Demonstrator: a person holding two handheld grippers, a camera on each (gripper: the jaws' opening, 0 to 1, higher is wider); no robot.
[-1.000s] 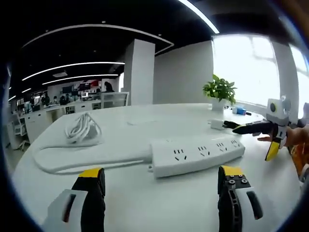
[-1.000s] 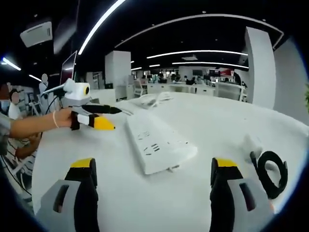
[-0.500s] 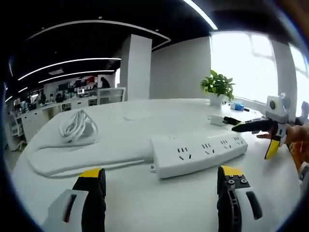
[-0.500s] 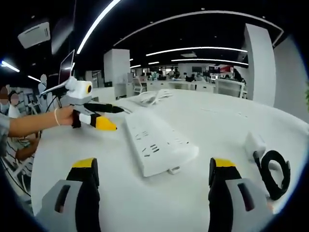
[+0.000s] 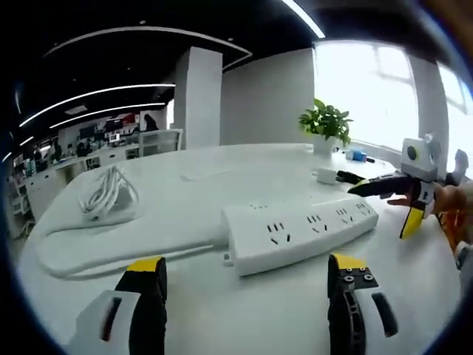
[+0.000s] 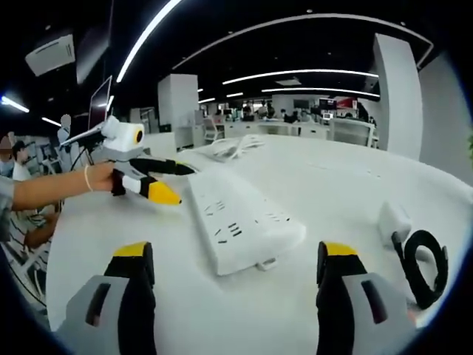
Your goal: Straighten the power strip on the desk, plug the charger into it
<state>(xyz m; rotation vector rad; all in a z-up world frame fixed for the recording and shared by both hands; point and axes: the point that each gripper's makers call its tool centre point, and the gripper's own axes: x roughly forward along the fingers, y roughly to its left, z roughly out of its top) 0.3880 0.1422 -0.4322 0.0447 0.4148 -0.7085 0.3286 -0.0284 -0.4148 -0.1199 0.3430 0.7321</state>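
- Here, in the left gripper view, the left gripper (image 5: 244,296) hangs low over the white desk top (image 5: 222,325) with its two yellow-tipped black jaws spread wide and nothing between them; the long white plastic power strip (image 5: 299,233) lies just ahead of the jaws, slanting across the desk, sockets facing up; its thick white cable (image 5: 111,251) loops off to the left toward a bundled white cord (image 5: 107,196).
- Beyond the strip's far end sits the small white block charger (image 5: 326,176) with a dark lead beside it, near a green potted plant (image 5: 325,126); the right gripper (image 5: 392,200) enters from the right, held in a person's hand (image 5: 454,203), its dark jaws parted and pointing at the strip's far end.
- In the right gripper view, the right gripper (image 6: 233,296) likewise stands wide open and empty; the power strip (image 6: 240,225) lies ahead of it, end-on, and the charger (image 6: 393,220) rests at the right with its coiled black cable (image 6: 425,266) just beside it; the left gripper (image 6: 159,177) hovers beside the strip's left edge.
- Risks, as I judge them: the strip looks light and may skid or spin if pushed from one end alone; the stiff cable could drag it askew again; the coiled lead may snag when the charger is lifted; prongs could miss the slots if the strip is unbraced.
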